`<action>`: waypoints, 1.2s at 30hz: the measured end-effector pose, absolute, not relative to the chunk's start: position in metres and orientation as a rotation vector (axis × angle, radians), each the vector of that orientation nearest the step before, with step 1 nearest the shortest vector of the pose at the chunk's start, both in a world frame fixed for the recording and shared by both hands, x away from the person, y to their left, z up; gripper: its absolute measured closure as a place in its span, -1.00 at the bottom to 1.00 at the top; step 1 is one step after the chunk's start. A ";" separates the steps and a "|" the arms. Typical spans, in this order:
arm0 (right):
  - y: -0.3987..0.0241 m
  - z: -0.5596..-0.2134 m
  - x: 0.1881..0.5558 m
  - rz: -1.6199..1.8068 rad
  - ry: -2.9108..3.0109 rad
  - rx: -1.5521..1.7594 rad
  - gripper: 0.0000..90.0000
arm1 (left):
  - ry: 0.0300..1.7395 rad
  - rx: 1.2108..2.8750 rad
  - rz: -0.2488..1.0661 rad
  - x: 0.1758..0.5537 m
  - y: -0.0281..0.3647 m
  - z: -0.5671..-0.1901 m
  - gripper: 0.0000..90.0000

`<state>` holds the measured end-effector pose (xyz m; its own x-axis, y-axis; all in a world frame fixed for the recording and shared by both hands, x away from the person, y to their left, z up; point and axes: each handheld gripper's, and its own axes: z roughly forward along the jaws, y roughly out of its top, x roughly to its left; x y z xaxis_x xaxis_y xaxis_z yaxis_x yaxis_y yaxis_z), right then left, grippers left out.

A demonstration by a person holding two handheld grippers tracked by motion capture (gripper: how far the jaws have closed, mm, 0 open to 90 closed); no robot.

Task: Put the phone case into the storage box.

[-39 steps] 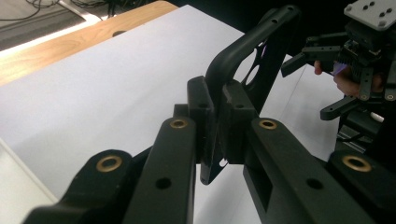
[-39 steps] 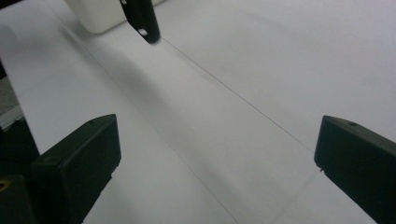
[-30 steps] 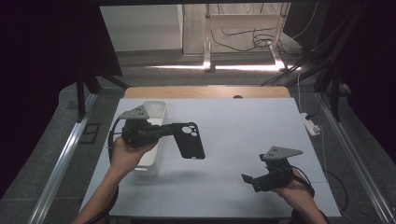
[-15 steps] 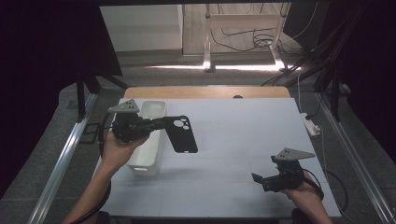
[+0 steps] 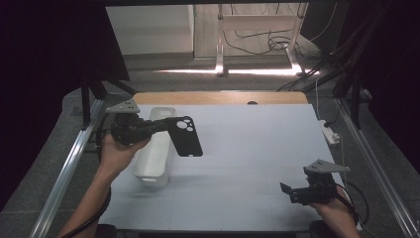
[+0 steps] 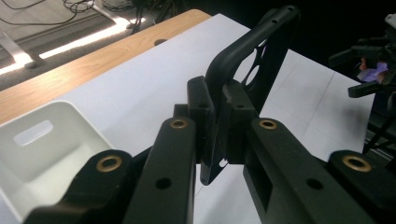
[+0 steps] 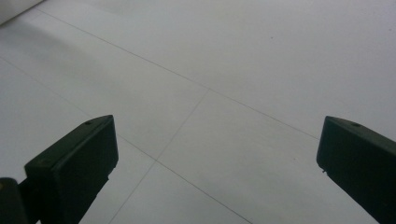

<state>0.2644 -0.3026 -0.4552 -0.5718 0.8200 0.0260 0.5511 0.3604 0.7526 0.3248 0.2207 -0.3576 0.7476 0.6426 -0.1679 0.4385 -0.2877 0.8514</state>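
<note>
We see a black phone case (image 5: 184,137) held up in the air above the left part of the table (image 5: 247,148), its camera cut-outs at the end nearer the left gripper (image 5: 161,126). That gripper is clamped on one end of the case; in the left gripper view the two jaws press flat against the case's (image 6: 243,70) edge from both sides, and the case rises away from them, tilted.

Just below and beside the case stands a white plastic bin (image 5: 154,148), long and narrow, lying lengthwise near the table's left edge. In the left gripper view we look into one end of the bin (image 6: 42,149), and the part we can see holds nothing; a slot-shaped handle hole shows in its end wall.

The right gripper (image 5: 292,192) hangs low over the near right corner of the table, well apart from the case and the bin. Its jaws stand wide apart, with bare white table (image 7: 210,93) between them.
</note>
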 end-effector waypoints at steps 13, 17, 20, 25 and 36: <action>-0.311 -0.453 0.261 1.035 2.231 1.243 -1.00 | 0.859 1.940 0.300 0.330 0.239 -0.348 0.86; -0.309 -0.453 0.260 1.019 2.231 1.228 -1.00 | 0.870 1.944 0.319 0.332 0.246 -0.345 0.86; -0.310 -0.453 0.260 1.017 2.230 1.238 -1.00 | 0.882 1.945 0.337 0.334 0.253 -0.342 0.86; -0.312 -0.453 0.260 1.031 2.214 1.257 -1.00 | 0.901 1.944 0.357 0.337 0.261 -0.339 0.86; -0.314 -0.452 0.259 1.050 2.199 1.263 -1.00 | 0.944 1.948 0.402 0.347 0.279 -0.338 0.86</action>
<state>0.2590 -0.3137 -0.4523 -0.5151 0.8567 0.0284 0.5609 0.3118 0.7669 0.3471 0.2787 -0.3382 0.6550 0.7504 -0.0890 0.4554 -0.2981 0.8389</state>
